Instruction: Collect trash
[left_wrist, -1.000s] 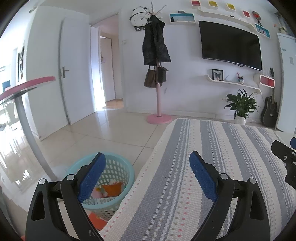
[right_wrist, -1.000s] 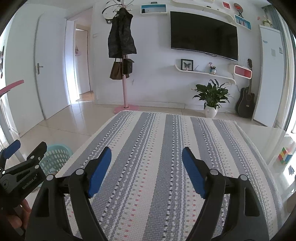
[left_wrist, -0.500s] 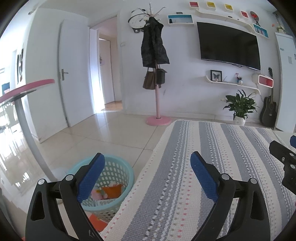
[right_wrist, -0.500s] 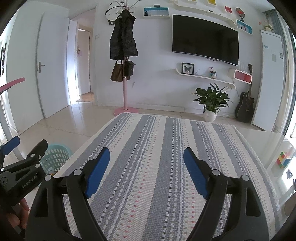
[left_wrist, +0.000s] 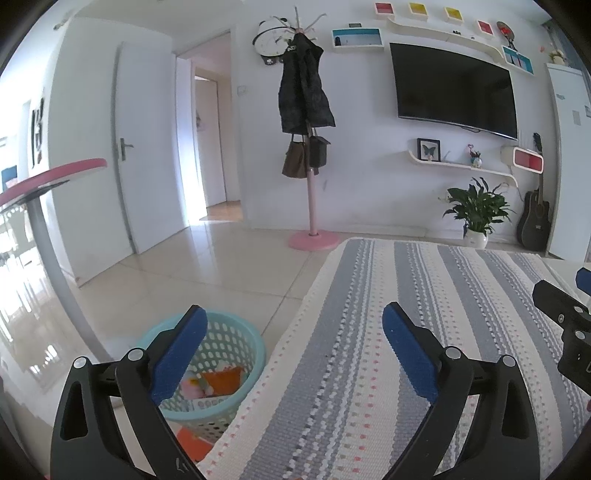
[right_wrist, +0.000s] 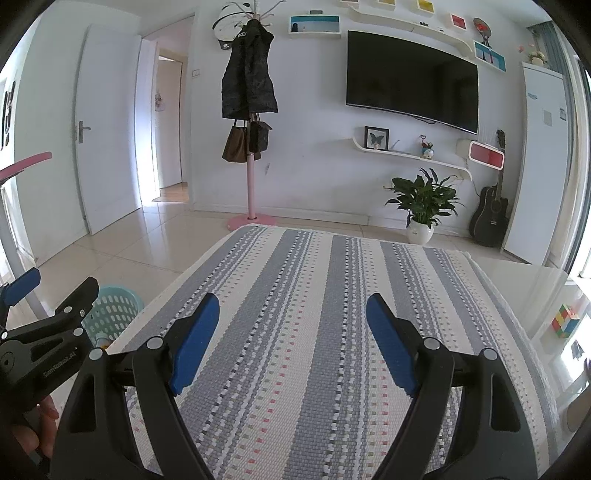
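A light blue perforated trash basket (left_wrist: 236, 343) stands on the floor beside the table's left edge; it also shows in the right wrist view (right_wrist: 110, 310). Orange and pale trash (left_wrist: 218, 382) lies inside it. My left gripper (left_wrist: 293, 354) is open and empty, over the table's left edge above the basket. My right gripper (right_wrist: 291, 339) is open and empty above the striped tablecloth (right_wrist: 314, 314). No trash shows on the cloth.
An orange item (left_wrist: 192, 443) lies on the floor by the basket. A coloured cube (right_wrist: 565, 321) sits on the bare table part at right. A pink coat stand (left_wrist: 312, 206), a potted plant (left_wrist: 476, 214), a guitar (left_wrist: 535, 221) and a pink-topped table (left_wrist: 51, 181) stand around.
Both views have tilted up slightly; the grippers stay open and empty over the table.
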